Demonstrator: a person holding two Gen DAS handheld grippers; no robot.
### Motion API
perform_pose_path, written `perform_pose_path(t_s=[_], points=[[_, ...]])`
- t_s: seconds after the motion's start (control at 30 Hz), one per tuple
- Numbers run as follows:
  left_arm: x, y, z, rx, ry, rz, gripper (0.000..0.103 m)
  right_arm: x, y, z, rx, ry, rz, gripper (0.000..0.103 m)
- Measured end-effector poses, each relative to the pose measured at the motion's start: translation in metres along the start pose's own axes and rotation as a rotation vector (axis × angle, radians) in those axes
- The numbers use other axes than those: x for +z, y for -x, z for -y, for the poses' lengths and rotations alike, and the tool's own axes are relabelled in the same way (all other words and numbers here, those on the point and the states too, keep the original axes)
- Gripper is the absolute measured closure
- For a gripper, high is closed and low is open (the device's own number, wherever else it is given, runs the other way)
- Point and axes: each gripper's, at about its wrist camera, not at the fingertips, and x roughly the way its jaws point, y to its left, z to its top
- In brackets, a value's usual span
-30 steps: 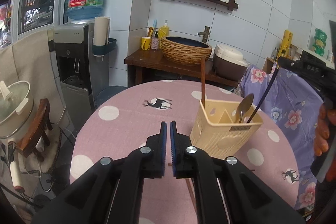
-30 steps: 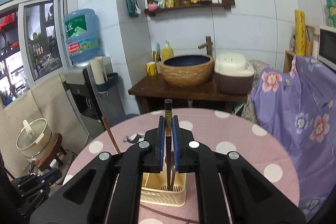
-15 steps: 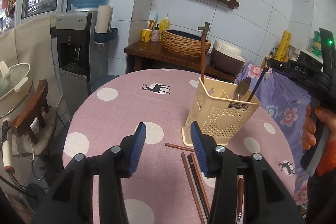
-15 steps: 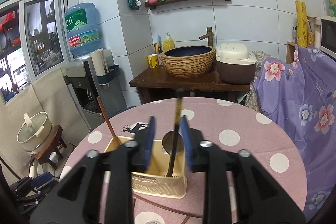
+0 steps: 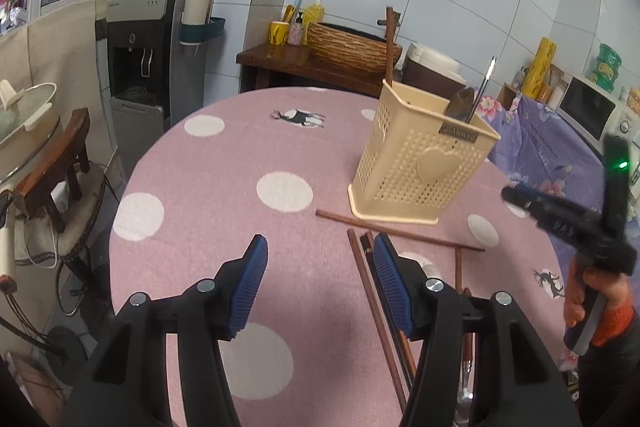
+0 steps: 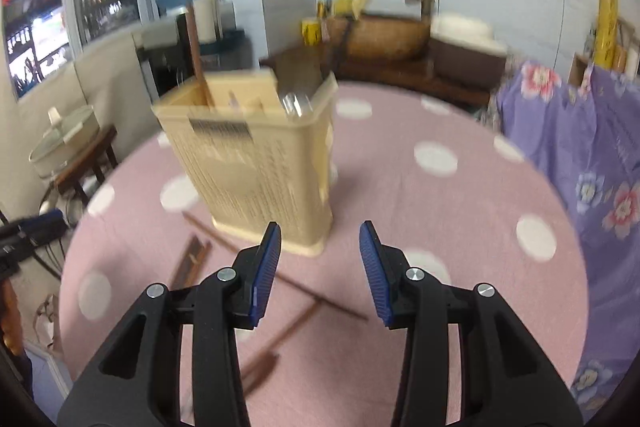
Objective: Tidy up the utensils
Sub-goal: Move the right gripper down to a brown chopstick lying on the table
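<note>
A cream perforated utensil holder (image 5: 424, 167) stands on the pink dotted round table (image 5: 224, 187). It holds a brown chopstick (image 5: 389, 43), a spoon (image 5: 460, 103) and a dark chopstick (image 5: 482, 87). Several brown chopsticks (image 5: 376, 299) lie on the cloth in front of it. My left gripper (image 5: 320, 279) is open and empty, its right finger beside those loose chopsticks. My right gripper (image 6: 320, 267) is open and empty just in front of the holder (image 6: 256, 163); it also shows in the left wrist view (image 5: 568, 223). Loose chopsticks (image 6: 288, 327) lie below it.
A purple floral cloth (image 6: 592, 147) covers furniture at the table's right. A wooden side table with a woven basin (image 5: 352, 47) stands behind. A water dispenser (image 5: 148, 59) and a stool with a pot (image 5: 28, 131) are at the left.
My left gripper opened wide and lowered toward the loose chopsticks. My right gripper let go of the dark chopstick into the holder, opened, and dropped low in front of it.
</note>
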Motion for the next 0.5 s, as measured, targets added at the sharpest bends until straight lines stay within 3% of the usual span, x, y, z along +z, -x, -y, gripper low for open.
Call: perform_pose_path(t_s=[0.23,0.5], points=[[-0.018,-0.01,0.006,-0.029,-0.006,-0.066,0.047,-0.044,-0.039,0.02,0.048,0.11,-0.183,0.061],[-0.029,-0.015,0.021,-0.05,-0.03,-0.095,0.047,-0.043,-0.068,0.021,0.118,0.302,-0.276,0.061]])
